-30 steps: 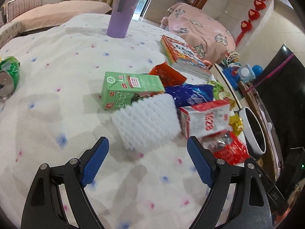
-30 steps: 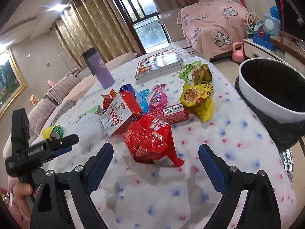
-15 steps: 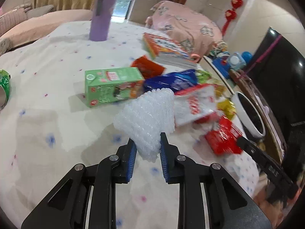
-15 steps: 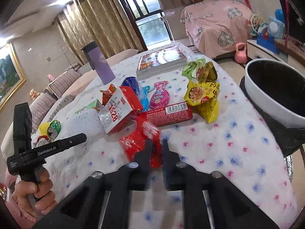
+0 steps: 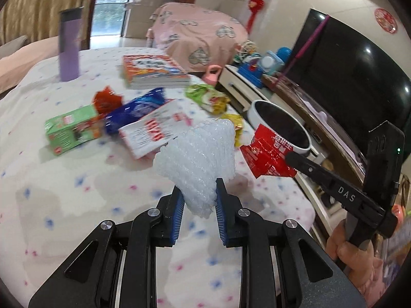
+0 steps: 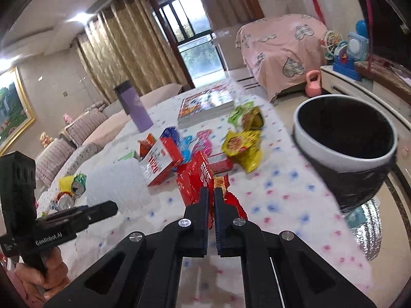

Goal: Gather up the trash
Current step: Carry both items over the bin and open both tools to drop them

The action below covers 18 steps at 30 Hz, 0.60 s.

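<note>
Above tabletop point(image 5: 64, 205): left gripper point(image 5: 197, 205) clenched on foam net point(image 5: 197, 161); right gripper point(image 6: 211, 197) at 3 o'clock, clenched on red wrapper point(image 6: 196, 179).

Bare tablecloth point(image 6: 290, 187) lies open before the bin point(image 6: 344, 138); wrappers point(image 6: 244, 143) and carton point(image 6: 160, 161) crowd the far side.

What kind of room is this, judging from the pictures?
Most likely a home living room: long gold curtains beside a tall window, a cushioned sofa behind the cloth-covered table, and a large dark television on a low cabinet.
</note>
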Tool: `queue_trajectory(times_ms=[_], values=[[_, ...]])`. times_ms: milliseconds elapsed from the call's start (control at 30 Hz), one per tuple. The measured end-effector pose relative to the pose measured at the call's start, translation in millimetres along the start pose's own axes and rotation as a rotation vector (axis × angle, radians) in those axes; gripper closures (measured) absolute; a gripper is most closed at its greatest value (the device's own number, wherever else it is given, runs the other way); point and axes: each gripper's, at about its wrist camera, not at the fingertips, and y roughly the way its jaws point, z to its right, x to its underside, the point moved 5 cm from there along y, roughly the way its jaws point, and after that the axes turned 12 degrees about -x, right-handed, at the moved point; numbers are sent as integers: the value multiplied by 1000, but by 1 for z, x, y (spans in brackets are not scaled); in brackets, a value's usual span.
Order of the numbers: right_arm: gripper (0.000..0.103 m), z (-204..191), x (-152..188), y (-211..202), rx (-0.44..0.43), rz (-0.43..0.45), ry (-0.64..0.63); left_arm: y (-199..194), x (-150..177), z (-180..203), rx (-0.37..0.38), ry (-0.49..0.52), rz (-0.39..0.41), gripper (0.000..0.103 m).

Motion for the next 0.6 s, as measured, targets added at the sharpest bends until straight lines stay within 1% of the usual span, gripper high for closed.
queue_trajectory(times_ms=[300, 600], values=[[100, 34, -21, -37, 71, 84, 30, 17, -18, 49, 49, 79, -6, 82], [100, 73, -40, -60, 137, 132, 57, 37, -37, 95, 80, 154, -3, 82]])
